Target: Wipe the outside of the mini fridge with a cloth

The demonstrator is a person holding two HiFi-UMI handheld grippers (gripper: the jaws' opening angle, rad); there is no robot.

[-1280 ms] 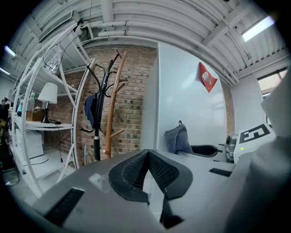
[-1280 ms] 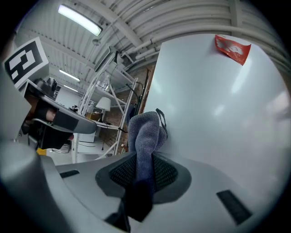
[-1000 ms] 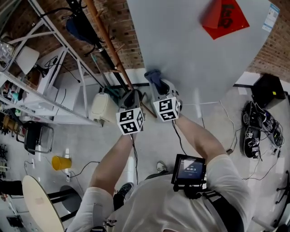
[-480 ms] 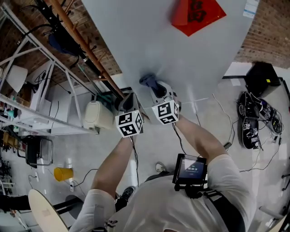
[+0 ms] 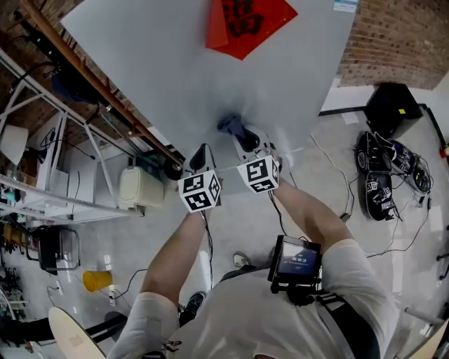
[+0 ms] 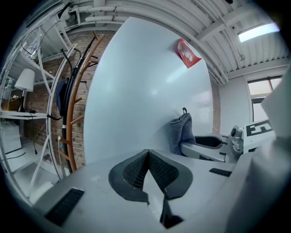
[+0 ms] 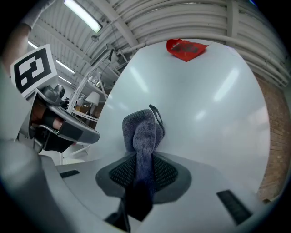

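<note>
While clamped in the right gripper (image 7: pixel 143 173), cloth (image 7: pixel 142 129) (grey) seemingly touches the fridge (image 7: pixel 209 104).

A red diamond paper (image 5: pixel 245 24) stuck on the mini fridge (image 5: pixel 175 77) bears a large black Chinese character, cut off by the top edge of the head view and too blurred to read surely. A small white-and-blue label (image 5: pixel 345 5) at the fridge's corner has print too small to read. The chest-mounted screen (image 5: pixel 295 260) shows a row of light digits, illegible. The left marker cube (image 5: pixel 200 191) and right marker cube (image 5: pixel 258 174) carry black-and-white square codes, no letters
</note>
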